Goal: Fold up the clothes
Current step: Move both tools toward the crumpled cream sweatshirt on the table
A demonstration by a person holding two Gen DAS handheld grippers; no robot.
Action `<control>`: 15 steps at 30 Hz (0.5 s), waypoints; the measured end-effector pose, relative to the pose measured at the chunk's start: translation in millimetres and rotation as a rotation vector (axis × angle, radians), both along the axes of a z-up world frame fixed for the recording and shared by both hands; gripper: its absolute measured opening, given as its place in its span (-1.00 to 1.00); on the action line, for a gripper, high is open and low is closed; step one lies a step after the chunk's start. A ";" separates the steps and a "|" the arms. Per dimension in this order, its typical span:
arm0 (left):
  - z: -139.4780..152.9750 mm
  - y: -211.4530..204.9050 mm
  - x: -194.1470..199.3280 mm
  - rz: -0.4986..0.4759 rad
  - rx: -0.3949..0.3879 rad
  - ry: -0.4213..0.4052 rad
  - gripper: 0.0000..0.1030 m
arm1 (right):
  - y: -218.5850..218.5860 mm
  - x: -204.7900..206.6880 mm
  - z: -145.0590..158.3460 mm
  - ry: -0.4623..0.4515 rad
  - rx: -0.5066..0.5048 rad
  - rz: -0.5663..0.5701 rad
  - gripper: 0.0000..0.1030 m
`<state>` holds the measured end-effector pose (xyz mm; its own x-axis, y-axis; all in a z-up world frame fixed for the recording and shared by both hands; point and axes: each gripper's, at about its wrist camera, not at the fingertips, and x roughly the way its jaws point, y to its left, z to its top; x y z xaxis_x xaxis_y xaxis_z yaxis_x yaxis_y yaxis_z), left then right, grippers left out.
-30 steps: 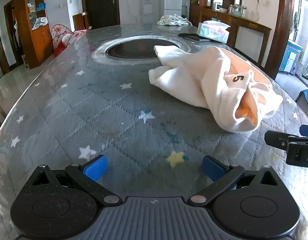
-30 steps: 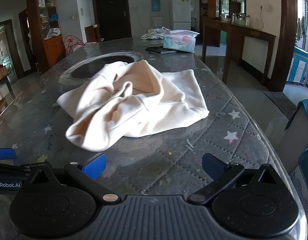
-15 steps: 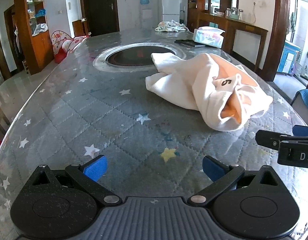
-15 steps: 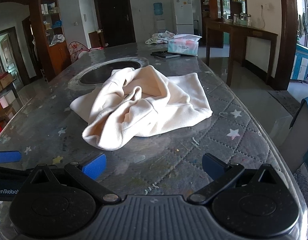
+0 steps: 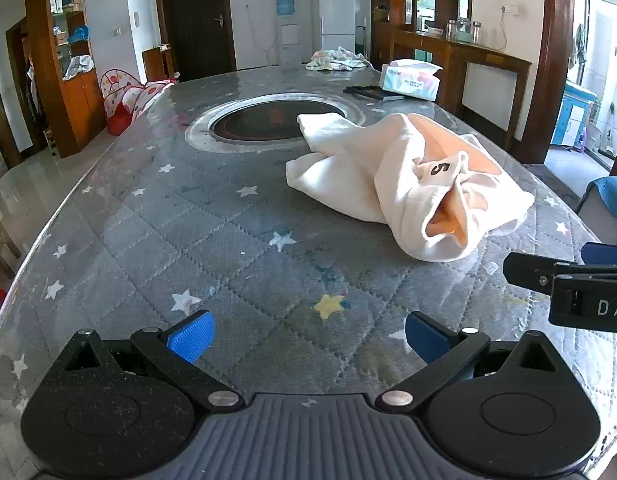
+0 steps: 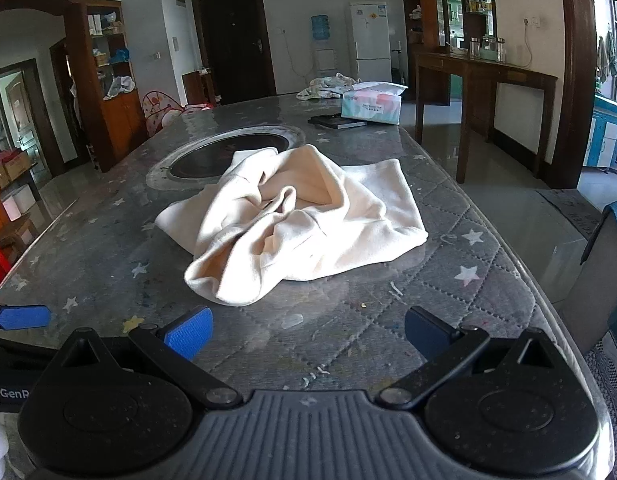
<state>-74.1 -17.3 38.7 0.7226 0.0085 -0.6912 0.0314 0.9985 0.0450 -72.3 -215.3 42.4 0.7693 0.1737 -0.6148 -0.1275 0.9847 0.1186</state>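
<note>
Here the bench [image 5: 156, 240], covered in a glossy quilted sheet, is carrying a cream garment [image 6: 292, 220] that is lying crumpled in a heap near its middle, just in front of the round inset burner [image 5: 276, 124]. Nothing looks folded yet. The slick cover is posing the largest risk: the heap may be sliding rather than spreading when pulled. The layers are bunching over each other, so a pinch could be catching two plies at once. Both the left tongs [image 5: 306, 338] and right tongs [image 6: 304, 334] are gaping wide, holding nothing, well short of the cloth. The tissue box [image 6: 370, 106] is sitting well clear.
</note>
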 end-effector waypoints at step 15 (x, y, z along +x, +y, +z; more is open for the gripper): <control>-2.0 -5.0 1.7 -0.008 0.030 0.015 1.00 | 1.9 1.0 -0.7 0.002 0.007 0.008 1.00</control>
<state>-72.4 -22.3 36.7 0.7124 0.0235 -0.7014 0.0400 0.9965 0.0740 -71.2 -213.4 41.8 0.7666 0.1844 -0.6151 -0.1355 0.9828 0.1258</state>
